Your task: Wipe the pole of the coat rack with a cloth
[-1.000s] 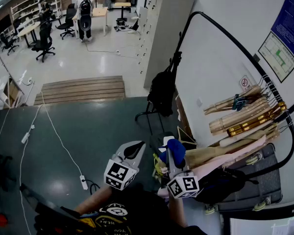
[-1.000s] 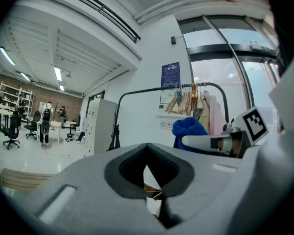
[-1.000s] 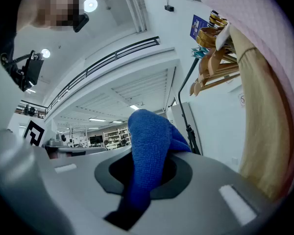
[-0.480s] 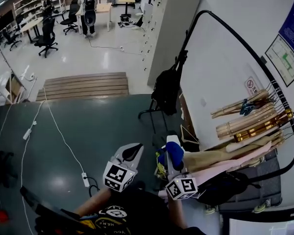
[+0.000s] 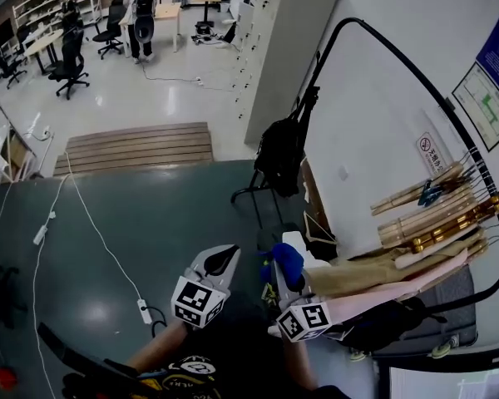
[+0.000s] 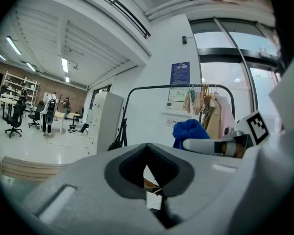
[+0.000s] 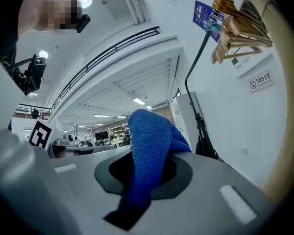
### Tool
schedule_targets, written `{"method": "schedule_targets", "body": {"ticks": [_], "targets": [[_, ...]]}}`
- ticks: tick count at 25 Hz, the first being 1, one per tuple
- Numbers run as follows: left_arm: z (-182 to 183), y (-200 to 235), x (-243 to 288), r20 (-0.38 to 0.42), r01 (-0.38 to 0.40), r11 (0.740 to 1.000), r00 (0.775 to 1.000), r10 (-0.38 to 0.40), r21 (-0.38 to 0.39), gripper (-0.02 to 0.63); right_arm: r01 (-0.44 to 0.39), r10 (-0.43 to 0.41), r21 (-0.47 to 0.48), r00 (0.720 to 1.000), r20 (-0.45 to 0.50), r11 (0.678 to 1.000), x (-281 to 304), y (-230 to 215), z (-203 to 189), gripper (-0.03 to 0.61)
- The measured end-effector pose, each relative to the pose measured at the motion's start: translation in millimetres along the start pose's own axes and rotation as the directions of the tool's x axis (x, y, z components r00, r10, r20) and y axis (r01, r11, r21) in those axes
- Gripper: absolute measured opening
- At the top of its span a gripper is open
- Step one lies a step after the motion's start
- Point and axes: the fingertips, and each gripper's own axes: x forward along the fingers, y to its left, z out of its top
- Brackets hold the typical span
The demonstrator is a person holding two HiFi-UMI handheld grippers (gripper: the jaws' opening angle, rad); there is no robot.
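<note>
The coat rack's black pole [image 5: 397, 63] arches up the white wall at the right, with wooden hangers [image 5: 432, 214] and clothes on its far end. My right gripper [image 5: 283, 266] is shut on a blue cloth [image 5: 288, 260], low in the head view and well short of the pole. In the right gripper view the blue cloth [image 7: 149, 151] bulges out of the shut jaws, with the pole [image 7: 196, 53] ahead. My left gripper [image 5: 227, 256] hangs beside it, shut on nothing. In the left gripper view the rack pole [image 6: 176, 87] and the cloth [image 6: 191, 131] both show.
A black bag [image 5: 279, 152] hangs at the rack's near end. Grey lockers [image 5: 274, 48] stand behind it. A white cable and power strip [image 5: 141, 310] lie on the dark floor at the left. A wooden step [image 5: 137, 148] leads to an office with chairs and people.
Both grippers have sunk a little in the head view, and the rack's hangers have slid down and to the right. The cloth stays gripped in the right jaws.
</note>
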Motion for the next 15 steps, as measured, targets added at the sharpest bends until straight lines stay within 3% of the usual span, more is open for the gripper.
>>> {"method": "schedule_targets", "body": {"ticks": [7,10,15], "targets": [[1,37,40,-0.029,-0.008,1.000,1.000,0.008,-0.018,0.003,-0.004,0.008,0.063,0.998,-0.068,0.998,60,-25,-21,0.060],[16,54,94,-0.021,0.008,1.000,1.000,-0.008,0.006,0.003,-0.032,0.034,0.055,0.999,-0.020,0.998,107,-51,2,0.061],[58,54,175,-0.017,0.108,0.991,0.994,-0.107,0.084,0.003,-0.053,0.055,-0.017,0.994,0.094,0.998,151,-83,66,0.061]]}}
